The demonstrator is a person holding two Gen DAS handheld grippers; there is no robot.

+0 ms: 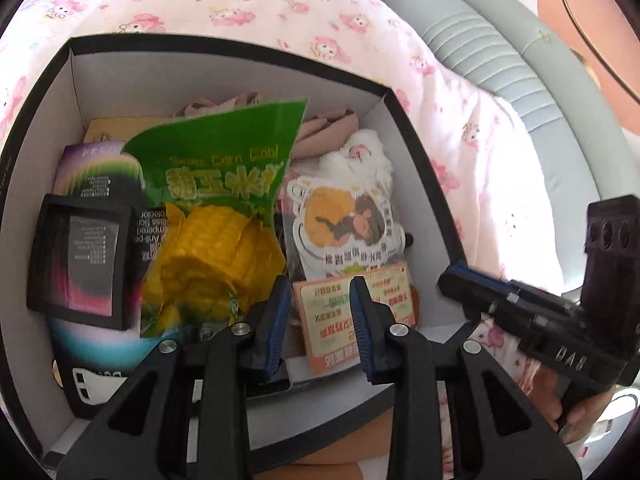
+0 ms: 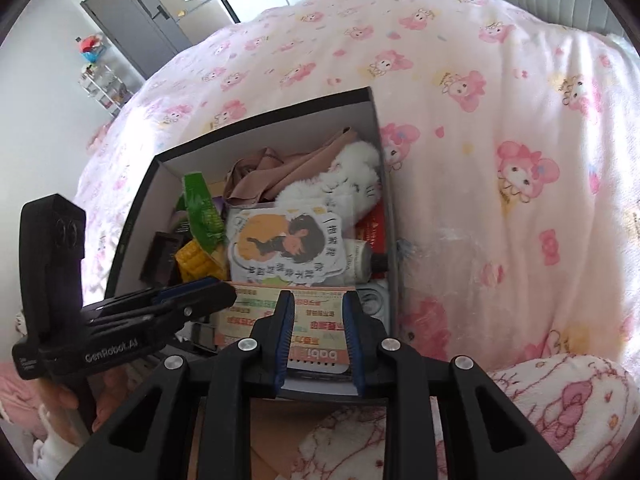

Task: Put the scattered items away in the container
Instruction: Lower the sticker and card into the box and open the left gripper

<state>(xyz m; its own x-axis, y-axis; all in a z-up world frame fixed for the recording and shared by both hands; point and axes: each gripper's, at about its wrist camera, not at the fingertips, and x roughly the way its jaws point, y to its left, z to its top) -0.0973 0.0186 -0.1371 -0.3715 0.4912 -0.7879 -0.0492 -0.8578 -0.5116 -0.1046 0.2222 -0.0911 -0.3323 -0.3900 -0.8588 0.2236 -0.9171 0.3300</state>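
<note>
Both grippers empty over a full box.

My left gripper (image 1: 320, 280) and right gripper (image 2: 318, 300) hang narrowly parted, holding nothing, above the box (image 1: 224, 76) on the bed, so the corn packet (image 1: 216, 216) and leaflet (image 2: 260, 312) already lie inside.

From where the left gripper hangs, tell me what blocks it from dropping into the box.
Nothing visible does. The left gripper hangs open over the black box, whose top is uncovered. Beneath it lie the corn packet and orange card.
</note>
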